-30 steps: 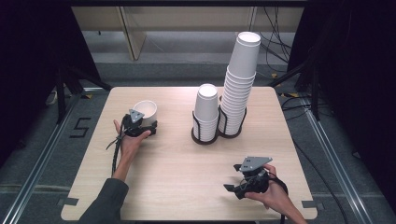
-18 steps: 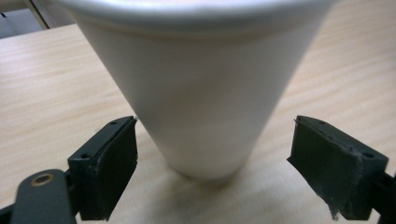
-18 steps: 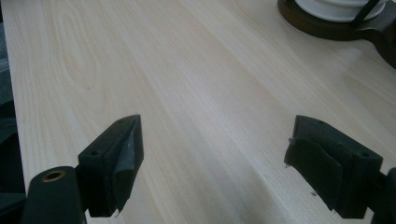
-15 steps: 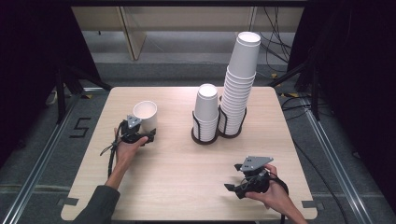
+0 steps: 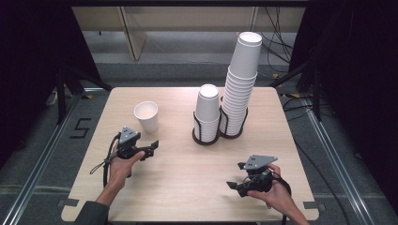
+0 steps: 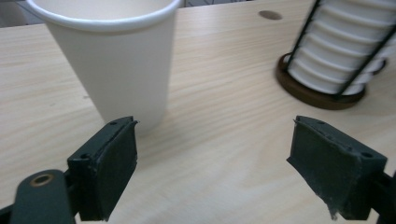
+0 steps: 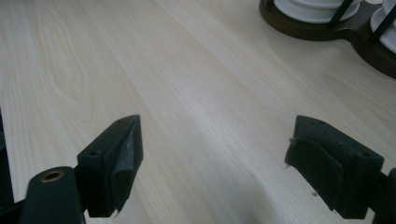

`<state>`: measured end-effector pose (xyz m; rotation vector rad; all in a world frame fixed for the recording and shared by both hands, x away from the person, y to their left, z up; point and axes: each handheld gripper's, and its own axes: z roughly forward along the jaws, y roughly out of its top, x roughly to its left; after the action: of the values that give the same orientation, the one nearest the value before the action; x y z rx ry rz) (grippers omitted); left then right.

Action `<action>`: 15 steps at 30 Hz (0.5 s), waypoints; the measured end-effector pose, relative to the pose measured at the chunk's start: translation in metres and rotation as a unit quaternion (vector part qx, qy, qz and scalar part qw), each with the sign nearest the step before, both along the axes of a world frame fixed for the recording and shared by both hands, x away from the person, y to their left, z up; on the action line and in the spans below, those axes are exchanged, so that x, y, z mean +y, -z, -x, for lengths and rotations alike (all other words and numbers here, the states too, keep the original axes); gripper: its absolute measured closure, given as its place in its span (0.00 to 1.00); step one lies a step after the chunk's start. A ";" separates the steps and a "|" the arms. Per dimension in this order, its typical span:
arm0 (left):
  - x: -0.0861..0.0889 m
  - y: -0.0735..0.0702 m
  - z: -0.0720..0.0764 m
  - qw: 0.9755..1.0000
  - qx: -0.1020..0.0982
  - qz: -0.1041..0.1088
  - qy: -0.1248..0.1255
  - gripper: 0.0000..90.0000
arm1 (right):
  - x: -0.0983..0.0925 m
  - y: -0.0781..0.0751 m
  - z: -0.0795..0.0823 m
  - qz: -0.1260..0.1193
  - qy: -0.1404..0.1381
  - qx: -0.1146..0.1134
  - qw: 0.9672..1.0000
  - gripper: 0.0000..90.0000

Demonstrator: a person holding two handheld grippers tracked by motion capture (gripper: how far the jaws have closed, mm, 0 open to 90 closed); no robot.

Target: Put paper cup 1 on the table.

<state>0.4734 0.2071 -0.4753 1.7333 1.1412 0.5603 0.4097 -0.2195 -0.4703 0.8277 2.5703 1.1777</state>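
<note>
Pale wooden table (image 5: 187, 183) under dark surrounds, single paper cup (image 5: 146, 116) already standing upright and apart from racked cup stacks (image 5: 225, 108), left gripper (image 5: 149, 149) near it, gaping and empty, right gripper (image 5: 237, 176) likewise wide, idle; remaining work unclear.

The left hand (image 5: 123, 161) reached in from the bottom left, forearm angled up and to the right, holding the left gripper (image 5: 151, 147) with its jaws spread wide apart. The right hand (image 5: 268, 187) sat at the lower right, and the right gripper (image 5: 236, 176) pointed leftward, jaws likewise parted.
</note>
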 end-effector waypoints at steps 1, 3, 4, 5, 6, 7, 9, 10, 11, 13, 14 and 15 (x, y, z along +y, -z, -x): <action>-0.002 -0.001 0.006 1.000 -0.002 -0.002 0.003 0.16 | 0.000 0.000 0.000 -0.004 0.000 0.002 1.000 0.20; -0.006 -0.003 0.017 1.000 -0.010 0.002 0.013 0.16 | -0.001 0.000 0.000 -0.002 0.001 0.001 1.000 0.20; -0.008 -0.005 0.021 1.000 -0.013 0.001 0.017 0.16 | -0.001 0.000 -0.001 -0.001 0.000 0.001 1.000 0.20; -0.010 -0.005 0.025 1.000 -0.020 0.002 0.022 0.16 | -0.001 0.001 -0.001 -0.003 -0.001 -0.002 1.000 0.20; -0.011 -0.006 0.030 0.999 -0.023 0.003 0.024 0.16 | -0.001 0.001 -0.001 -0.003 0.001 -0.001 1.000 0.20; -0.013 -0.006 0.033 0.999 -0.025 0.006 0.026 0.16 | -0.001 0.002 -0.001 -0.003 0.002 -0.003 1.000 0.20; -0.015 -0.007 0.039 0.999 -0.025 0.010 0.031 0.16 | -0.001 0.002 -0.001 -0.005 0.005 0.004 1.000 0.19; -0.016 -0.008 0.042 0.999 -0.026 0.010 0.034 0.16 | -0.001 0.003 -0.001 -0.005 0.006 0.007 1.000 0.19; -0.019 -0.008 0.046 0.999 -0.026 0.015 0.039 0.16 | -0.001 0.003 -0.001 -0.005 0.006 0.005 1.000 0.19; -0.021 -0.007 0.051 0.999 -0.027 0.013 0.045 0.16 | -0.001 0.003 -0.001 -0.006 0.006 0.005 1.000 0.19; -0.022 -0.006 0.054 0.998 -0.030 0.016 0.050 0.16 | -0.001 0.003 -0.001 -0.007 0.008 0.004 1.000 0.19; -0.024 -0.006 0.057 0.998 -0.029 0.012 0.051 0.16 | -0.001 0.003 -0.002 -0.006 0.008 0.002 1.000 0.19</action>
<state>0.4160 0.1836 -0.4697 1.7335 1.0079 0.5298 0.4112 -0.2209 -0.4736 0.8524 2.5564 1.1881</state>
